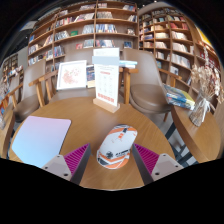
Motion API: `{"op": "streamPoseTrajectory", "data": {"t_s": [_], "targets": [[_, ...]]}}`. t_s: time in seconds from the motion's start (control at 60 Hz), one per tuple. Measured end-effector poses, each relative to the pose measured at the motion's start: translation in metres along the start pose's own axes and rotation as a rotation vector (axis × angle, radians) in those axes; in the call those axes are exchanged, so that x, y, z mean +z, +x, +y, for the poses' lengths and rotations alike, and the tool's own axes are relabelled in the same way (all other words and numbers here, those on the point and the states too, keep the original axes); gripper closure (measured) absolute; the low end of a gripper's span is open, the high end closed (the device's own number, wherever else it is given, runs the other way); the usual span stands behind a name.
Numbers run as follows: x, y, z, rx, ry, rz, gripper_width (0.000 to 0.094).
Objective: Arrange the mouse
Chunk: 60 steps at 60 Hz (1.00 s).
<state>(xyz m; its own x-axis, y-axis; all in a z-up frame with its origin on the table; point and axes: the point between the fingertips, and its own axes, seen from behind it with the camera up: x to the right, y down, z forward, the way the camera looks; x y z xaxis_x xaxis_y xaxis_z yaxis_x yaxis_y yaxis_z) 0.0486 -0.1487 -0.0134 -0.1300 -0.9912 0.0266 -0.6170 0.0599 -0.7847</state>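
Round and wooden, the table [85, 115] lay under your gripper [112, 157], whose fingers stood wide apart with the magenta pads [75, 156] facing inward. Between them, with a gap at each side, the white mouse [117, 145] with orange trim rested on the tabletop, and a pale mouse mat [40, 137] lay just left of your left finger. Beyond the mouse stood an upright sign card [106, 81], then wooden chairs [140, 92] and tall bookshelves [85, 27] behind them.
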Motion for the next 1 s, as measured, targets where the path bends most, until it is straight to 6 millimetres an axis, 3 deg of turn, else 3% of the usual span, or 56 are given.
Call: {"op": "streamPoseTrajectory", "data": {"t_s": [0.45, 0.517, 0.567, 0.7, 0.833, 1.0], "targets": [[0.036, -0.027, -0.029, -0.040, 0.015, -0.073, 0.0109], [0.038, -0.025, -0.031, -0.040, 0.013, -0.067, 0.0215], [0.040, -0.023, -0.031, -0.042, 0.015, -0.058, 0.0452], [0.030, -0.025, -0.033, -0.049, -0.005, -0.041, 0.0481], [-0.007, -0.059, -0.059, -0.050, 0.047, -0.081, 0.0497], [-0.045, -0.157, -0.083, -0.072, 0.083, -0.198, 0.0497]]}}
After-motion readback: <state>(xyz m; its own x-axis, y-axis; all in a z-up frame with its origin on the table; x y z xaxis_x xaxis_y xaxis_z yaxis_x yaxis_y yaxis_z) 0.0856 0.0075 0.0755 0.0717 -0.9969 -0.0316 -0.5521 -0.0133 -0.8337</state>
